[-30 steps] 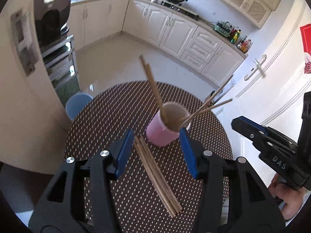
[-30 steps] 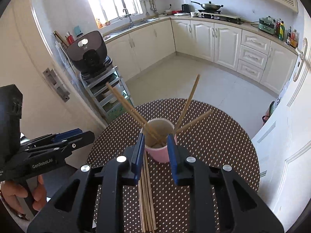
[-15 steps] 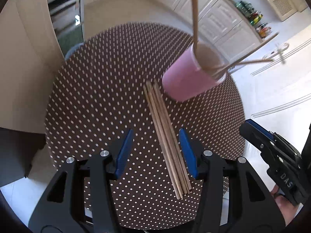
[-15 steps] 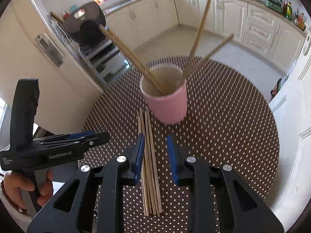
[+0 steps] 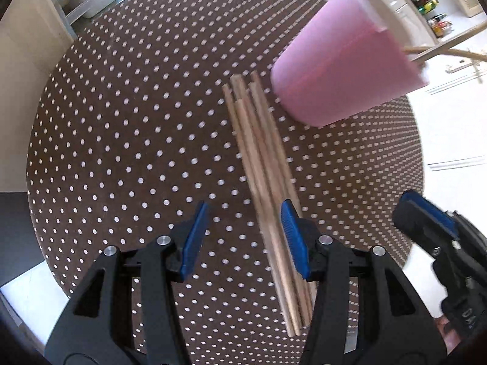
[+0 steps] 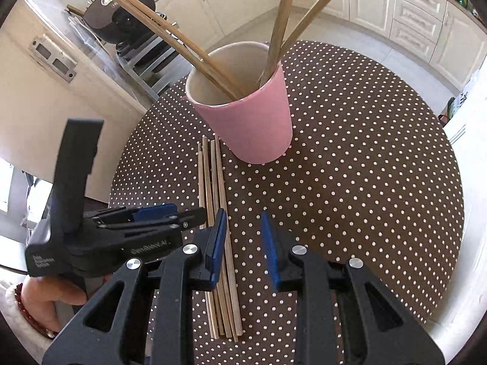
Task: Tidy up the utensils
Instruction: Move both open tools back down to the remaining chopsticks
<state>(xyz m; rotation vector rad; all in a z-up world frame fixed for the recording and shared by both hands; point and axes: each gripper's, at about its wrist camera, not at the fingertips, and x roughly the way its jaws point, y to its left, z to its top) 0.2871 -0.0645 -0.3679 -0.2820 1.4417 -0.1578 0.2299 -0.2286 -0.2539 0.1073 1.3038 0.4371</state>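
Note:
A bundle of several wooden chopsticks (image 5: 264,164) (image 6: 214,194) lies flat on the round brown polka-dot table (image 5: 121,121) (image 6: 365,167), just in front of a pink cup (image 5: 344,70) (image 6: 252,121). The cup holds several more chopsticks (image 6: 188,45) that lean outward. My left gripper (image 5: 245,237) hangs open low over the bundle's near half, with the sticks close beside its right pad. My right gripper (image 6: 243,243) stands open with a narrow empty gap, and the bundle runs under its left finger. Each gripper shows in the other's view, the right gripper (image 5: 426,222) and the left gripper (image 6: 152,219).
The table edge curves close on all sides. A metal rack with a dark appliance (image 6: 121,9) stands beyond the far left edge. White kitchen cabinets (image 6: 411,21) line the back wall. A hand with a red bead bracelet (image 6: 45,304) holds the left gripper.
Both grippers have sunk toward the table and tipped further downward. The bundle now sits close under the fingers, and the cup has slid toward the top of both views.

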